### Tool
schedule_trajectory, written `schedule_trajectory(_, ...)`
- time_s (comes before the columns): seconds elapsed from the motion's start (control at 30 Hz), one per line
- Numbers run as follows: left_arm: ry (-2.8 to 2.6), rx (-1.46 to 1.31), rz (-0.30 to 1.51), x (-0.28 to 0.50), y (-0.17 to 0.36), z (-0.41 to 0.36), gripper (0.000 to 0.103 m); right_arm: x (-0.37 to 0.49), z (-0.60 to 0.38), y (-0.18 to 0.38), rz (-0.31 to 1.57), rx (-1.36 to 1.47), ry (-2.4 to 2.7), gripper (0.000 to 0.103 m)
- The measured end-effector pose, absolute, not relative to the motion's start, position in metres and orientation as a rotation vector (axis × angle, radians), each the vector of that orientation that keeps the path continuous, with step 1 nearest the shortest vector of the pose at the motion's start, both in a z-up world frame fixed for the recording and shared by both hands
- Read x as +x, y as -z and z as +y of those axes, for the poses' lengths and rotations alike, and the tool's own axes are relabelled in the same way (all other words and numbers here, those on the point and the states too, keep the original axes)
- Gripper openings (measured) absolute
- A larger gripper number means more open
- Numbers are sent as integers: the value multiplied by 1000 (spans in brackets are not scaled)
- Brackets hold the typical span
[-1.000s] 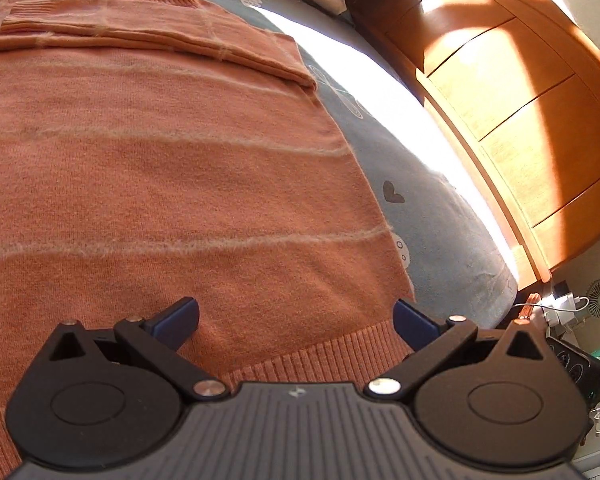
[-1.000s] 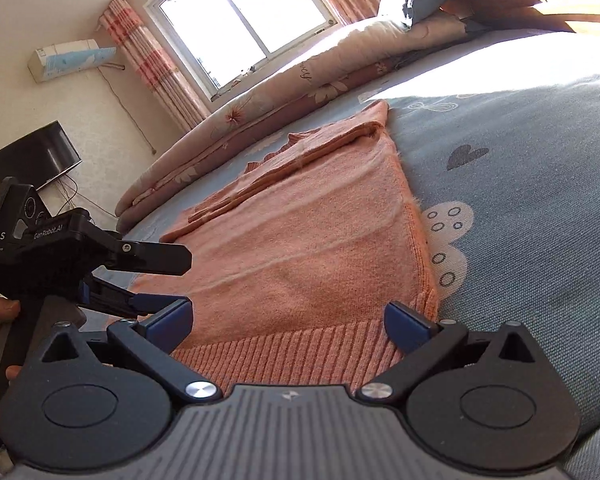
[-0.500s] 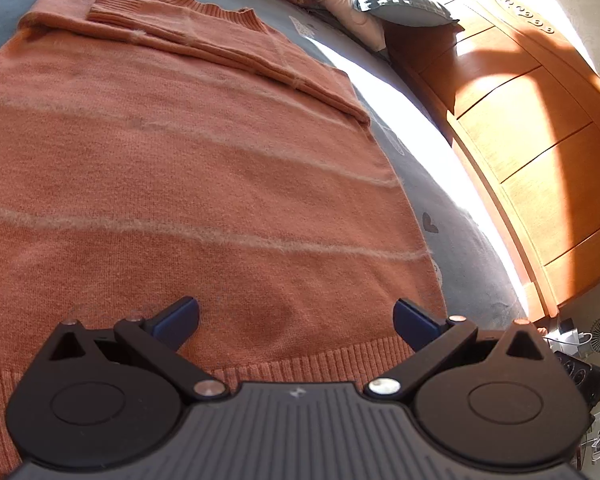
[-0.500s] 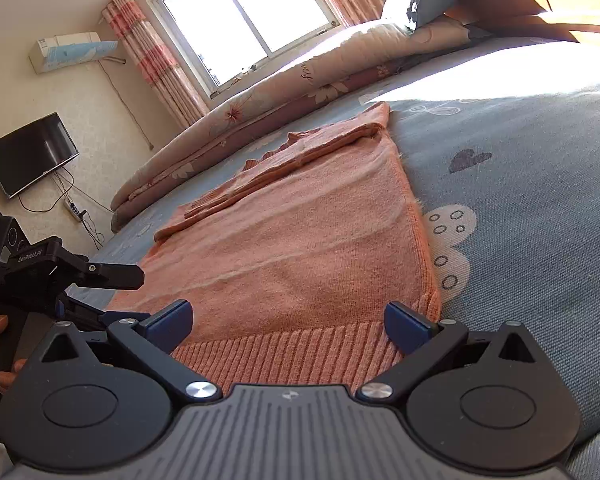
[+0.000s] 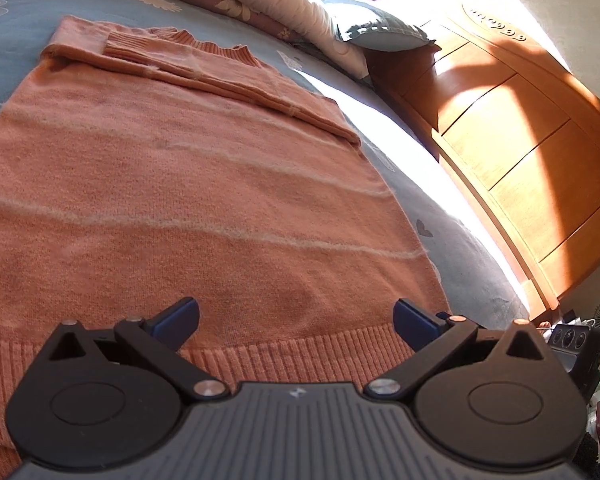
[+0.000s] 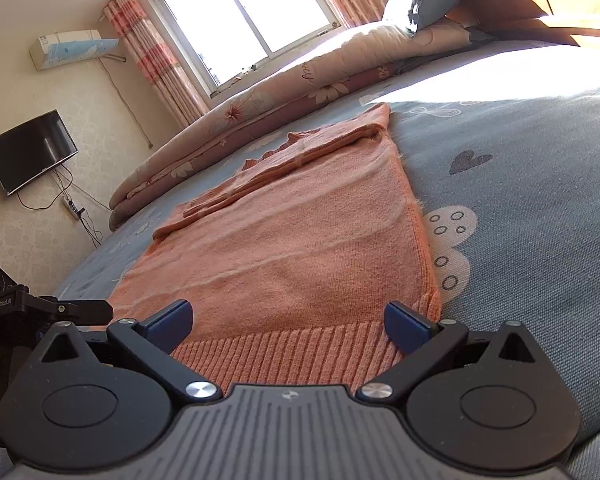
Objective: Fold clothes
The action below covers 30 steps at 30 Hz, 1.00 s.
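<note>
Orange knitted sweater [image 5: 188, 184], pale stripes, sleeves folded across chest: flat on grey-blue patterned bedsheet [image 6: 532, 208]. Left gripper [image 5: 296, 316], right gripper [image 6: 288, 316]: both spread wide, empty, over the ribbed hem [image 6: 292, 352].

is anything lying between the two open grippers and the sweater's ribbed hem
Nothing visible does. The left gripper and right gripper both hang open right over the orange sweater's ribbed hem, with only bare knit between.
</note>
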<state>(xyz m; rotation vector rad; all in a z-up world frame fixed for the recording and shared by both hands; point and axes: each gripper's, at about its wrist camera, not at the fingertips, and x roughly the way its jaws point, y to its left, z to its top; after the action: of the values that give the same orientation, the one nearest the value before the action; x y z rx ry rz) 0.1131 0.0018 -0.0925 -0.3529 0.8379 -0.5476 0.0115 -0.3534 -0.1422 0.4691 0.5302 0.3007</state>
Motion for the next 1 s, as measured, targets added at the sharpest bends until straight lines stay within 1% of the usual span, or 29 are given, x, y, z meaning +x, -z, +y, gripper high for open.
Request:
schedule_trajectory(0.1,480,-464,816,142,80,43,102,12,-352,142,531,462,-299,103)
schedule_trajectory(0.23,357,-625,858,173,90,91,102,12,-352,142,531,460,-297,103)
schedule_trajectory(0.33,303,-665,880,179,103,109,102,12,-351,142,530,458,-297,103)
schedule_trajectory(0.47,240,-684,844,168,105,124,102,12,-351,142,530,455,-298,103)
schedule_trajectory(0.6,240,-682,832,158,94,126,102,12,-350,142,530,448,-296,103)
schedule_trajectory(0.7,326,-646,847,151,88,109,102,12,-349,142,531,439,-293,103)
schedule_trajectory(0.87,347,-555,912,140,102,83,102,12,-348,142,532,430,-293,103)
schedule_trajectory(1.0,371,-498,880,119,104,77,102,12,-348,142,532,428,-292,103)
